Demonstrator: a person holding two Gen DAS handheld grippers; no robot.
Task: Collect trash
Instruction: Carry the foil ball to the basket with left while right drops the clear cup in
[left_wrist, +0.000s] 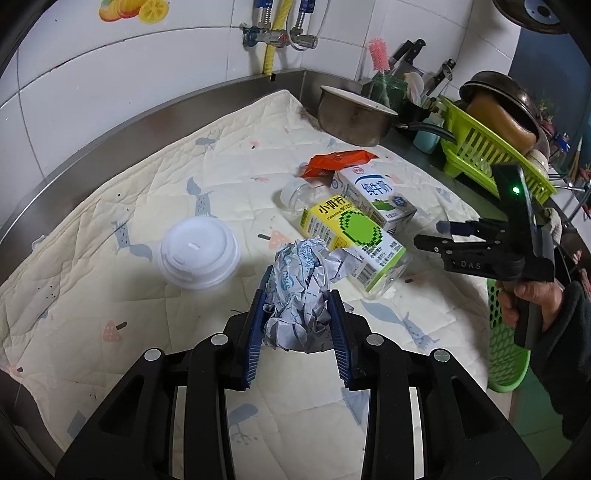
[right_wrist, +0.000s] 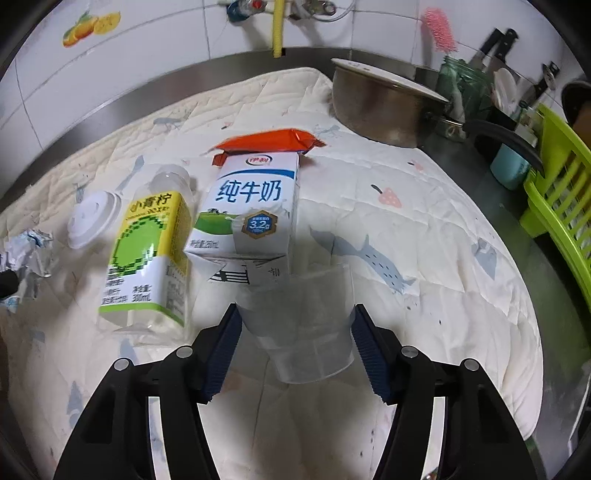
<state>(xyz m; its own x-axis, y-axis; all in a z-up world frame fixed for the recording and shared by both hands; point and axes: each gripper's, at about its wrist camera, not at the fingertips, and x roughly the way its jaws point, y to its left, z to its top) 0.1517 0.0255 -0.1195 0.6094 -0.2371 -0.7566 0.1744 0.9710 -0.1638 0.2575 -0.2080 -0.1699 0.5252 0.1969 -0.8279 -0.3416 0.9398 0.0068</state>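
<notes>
Left wrist view: left hand-held gripper (left_wrist: 297, 314) is clamped on the paper wad (left_wrist: 299, 291); springy, it could slip free. Right hand-held gripper (right_wrist: 295, 332) pinches a clear cup (right_wrist: 301, 325), which may buckle.

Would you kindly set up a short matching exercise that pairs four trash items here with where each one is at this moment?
Things:
1. crumpled paper
2. clear plastic cup
3. white lid
4. orange wrapper

Places:
A. behind the milk carton
B. between the right gripper fingers
C. alone on the quilt
D. clamped in the left gripper

Pairs: 1-D, 2-B, 3-C, 4-A
</notes>
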